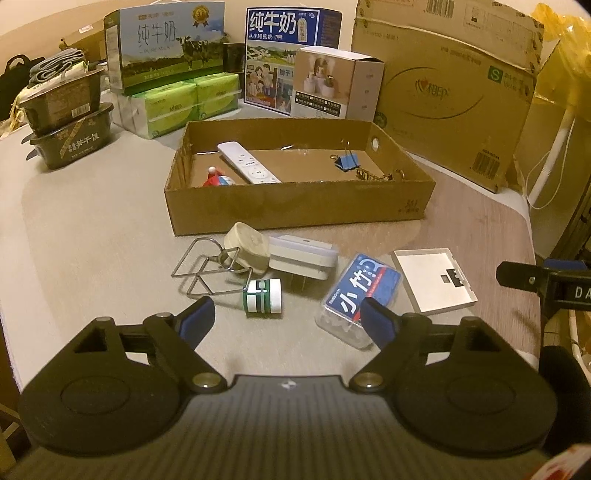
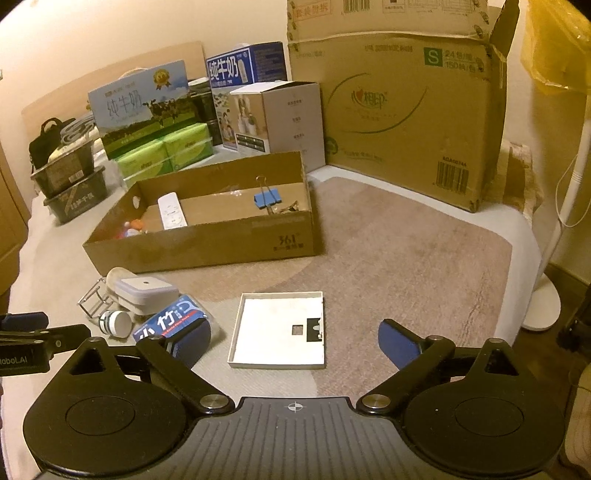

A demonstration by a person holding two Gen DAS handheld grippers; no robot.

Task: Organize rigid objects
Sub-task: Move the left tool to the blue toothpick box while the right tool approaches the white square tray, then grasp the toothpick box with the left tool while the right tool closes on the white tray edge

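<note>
Tabletop (image 1: 92, 229); toothpick box (image 2: 168, 325) half-hidden

Green milk carton (image 1: 166, 48): "纯牛奶", "PURE MILK". Blue milk carton (image 1: 291, 29): "纯牛奶". Large cardboard box (image 2: 399, 110): green "S", "24", "150", barcode. Open cardboard tray (image 2: 288, 242): "361" on its front wall. Blue-labelled clear case (image 1: 360, 291): "小竹". Lower black meal tub (image 1: 74, 142): "干饭". Left hand-held gripper (image 2: 22, 360): "obot.AI", seen from the right wrist.
</note>
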